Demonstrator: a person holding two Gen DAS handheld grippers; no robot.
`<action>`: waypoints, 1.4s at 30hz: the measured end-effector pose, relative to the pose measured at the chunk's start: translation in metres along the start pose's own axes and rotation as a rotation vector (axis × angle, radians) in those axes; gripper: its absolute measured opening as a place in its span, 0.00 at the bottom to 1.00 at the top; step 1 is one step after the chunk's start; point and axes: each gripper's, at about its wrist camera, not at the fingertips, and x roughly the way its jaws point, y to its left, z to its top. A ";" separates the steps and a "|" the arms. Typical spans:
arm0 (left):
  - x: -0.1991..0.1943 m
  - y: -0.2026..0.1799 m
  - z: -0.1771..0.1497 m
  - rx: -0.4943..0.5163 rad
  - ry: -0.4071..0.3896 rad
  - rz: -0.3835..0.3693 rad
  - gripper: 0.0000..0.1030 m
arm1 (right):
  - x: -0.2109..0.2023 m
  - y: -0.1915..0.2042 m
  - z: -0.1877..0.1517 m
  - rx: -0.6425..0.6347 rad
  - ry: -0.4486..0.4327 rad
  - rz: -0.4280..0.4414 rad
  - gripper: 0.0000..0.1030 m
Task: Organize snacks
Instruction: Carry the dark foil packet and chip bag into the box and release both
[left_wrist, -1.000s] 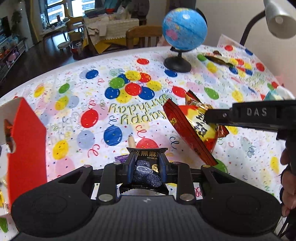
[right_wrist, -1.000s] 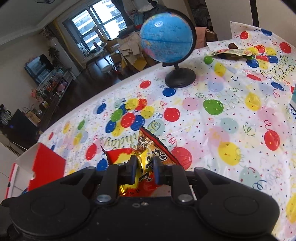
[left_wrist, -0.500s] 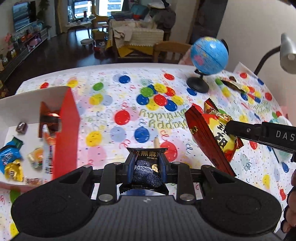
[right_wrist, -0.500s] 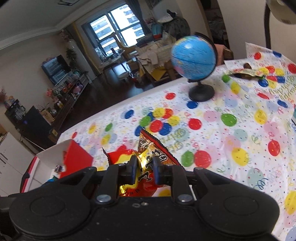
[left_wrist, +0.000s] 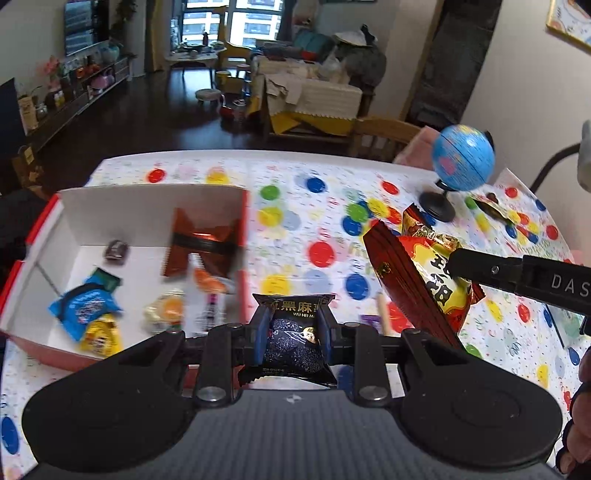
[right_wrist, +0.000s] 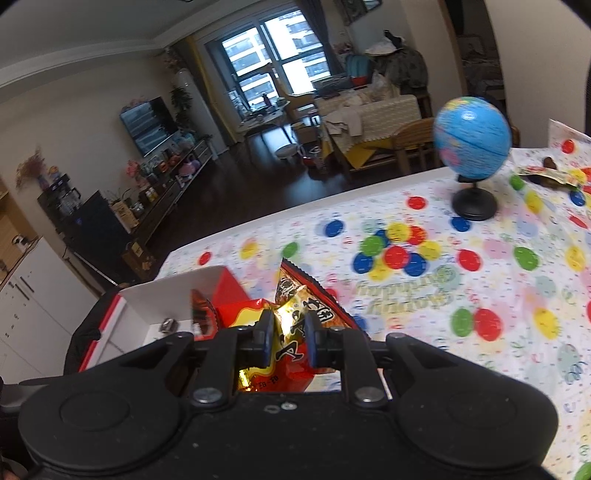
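At nine o'clock on the balloon tablecloth: open red-and-white box, snacks already inside. At six o'clock, left gripper clamped on black sesame packet. At three o'clock, right gripper clamped on red-yellow snack bag. Carrying step, apparently; next, over the box, then release.

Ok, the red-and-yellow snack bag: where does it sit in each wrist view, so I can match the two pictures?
Left wrist view: the red-and-yellow snack bag is right of centre, above the tablecloth, clamped by the right gripper that reaches in from the right edge.
Right wrist view: the same bag is at bottom centre, pinched in that gripper.
Shared landmark: the blue globe, far right in both.
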 end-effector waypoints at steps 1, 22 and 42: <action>-0.003 0.008 0.000 -0.005 -0.003 0.003 0.27 | 0.003 0.008 -0.001 -0.004 0.002 0.004 0.15; -0.021 0.149 0.017 -0.062 -0.027 0.074 0.27 | 0.072 0.129 -0.015 -0.060 0.057 0.048 0.15; 0.045 0.216 0.022 -0.065 0.064 0.128 0.27 | 0.162 0.170 -0.026 -0.157 0.136 -0.022 0.15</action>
